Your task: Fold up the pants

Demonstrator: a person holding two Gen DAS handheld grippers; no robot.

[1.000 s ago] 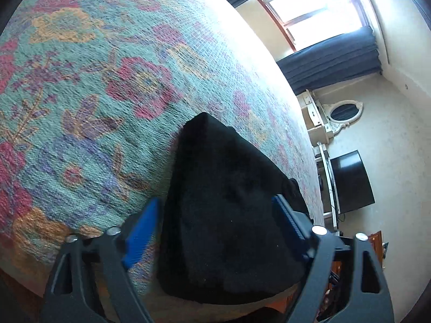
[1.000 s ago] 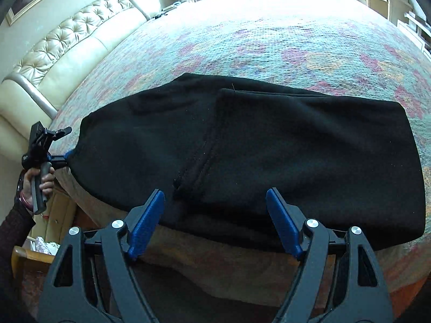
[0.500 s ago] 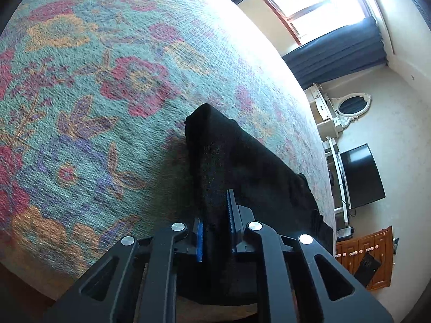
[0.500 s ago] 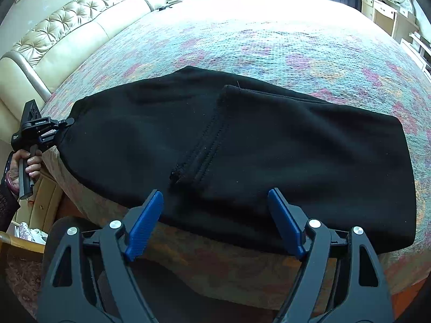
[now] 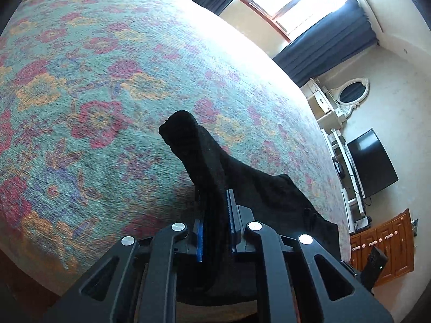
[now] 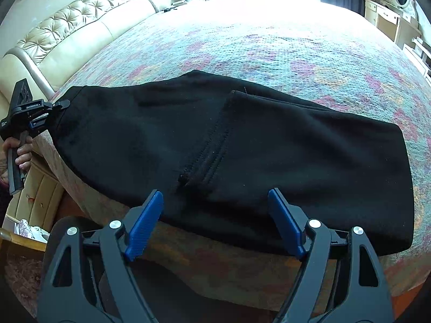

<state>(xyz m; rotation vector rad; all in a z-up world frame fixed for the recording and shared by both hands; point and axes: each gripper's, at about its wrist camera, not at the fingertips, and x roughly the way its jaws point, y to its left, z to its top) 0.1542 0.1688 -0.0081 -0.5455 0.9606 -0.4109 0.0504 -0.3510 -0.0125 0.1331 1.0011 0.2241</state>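
left gripper clamped shut, lifting soft floppy black fleece pants left end | right gripper wide open, empty | grab near hem

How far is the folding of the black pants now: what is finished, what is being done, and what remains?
Done: the black pants lie on the floral bedspread already doubled, one layer's edge crossing the middle. In hand: the left gripper is shut on the pants' end at the bed's edge. The right gripper is open just short of the near edge, holding nothing. Left: probably carrying that end across for another fold, then flattening.
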